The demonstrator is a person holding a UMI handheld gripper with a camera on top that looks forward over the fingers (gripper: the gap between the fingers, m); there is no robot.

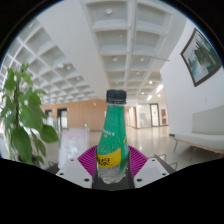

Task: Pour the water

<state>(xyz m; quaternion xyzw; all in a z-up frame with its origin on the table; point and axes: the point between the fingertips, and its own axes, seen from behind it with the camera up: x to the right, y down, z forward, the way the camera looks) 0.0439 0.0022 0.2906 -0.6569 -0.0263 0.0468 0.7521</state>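
your gripper [112, 165] has 1 bottle [113, 135] clamped between its 2 fingers; both magenta pads [88, 159] press against the lower body of the bottle, 1 on each side. the bottle sits at the lower centre of the frame, upright, green-tinted with a yellow label patch low on its body and a dark cap [116, 97] on top. the cap is on. liquid level: cannot tell. behind the bottle a wide hall runs back, with a white coffered ceiling [120, 35] filling the upper frame. a leafy plant [22, 110] stands at the left of the frame. a framed picture [201, 55] hangs on the wall at the upper right, and a white bench [200, 138] sits below it at the right.
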